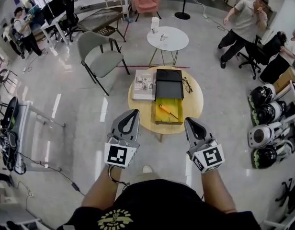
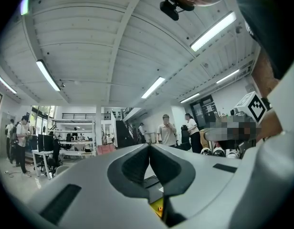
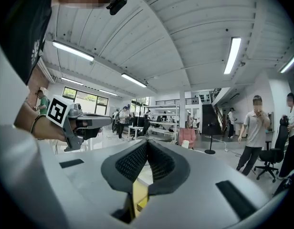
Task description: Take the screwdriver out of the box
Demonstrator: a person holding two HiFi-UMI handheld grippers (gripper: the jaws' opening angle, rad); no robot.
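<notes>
An open yellow box [image 1: 157,114] lies on the round wooden table [image 1: 195,102], its black lid [image 1: 169,84] just behind it. The screwdriver [image 1: 167,111], orange-handled with a thin shaft, lies slantwise inside the box. My left gripper [image 1: 132,113] hovers short of the table's near-left edge, jaws shut and empty. My right gripper [image 1: 189,121] hangs at the near-right edge, also shut and empty. In the left gripper view the left gripper [image 2: 149,146] points level, with a bit of yellow box [image 2: 157,207] below the jaws. The right gripper [image 3: 147,142] shows yellow box [image 3: 139,197] beneath it too.
A white booklet [image 1: 144,85] lies left of the lid and a black cable [image 1: 187,85] to its right. Behind stand a grey chair [image 1: 100,56] and a small white table [image 1: 168,38]. Helmets [image 1: 262,114] line the right side; people stand far right.
</notes>
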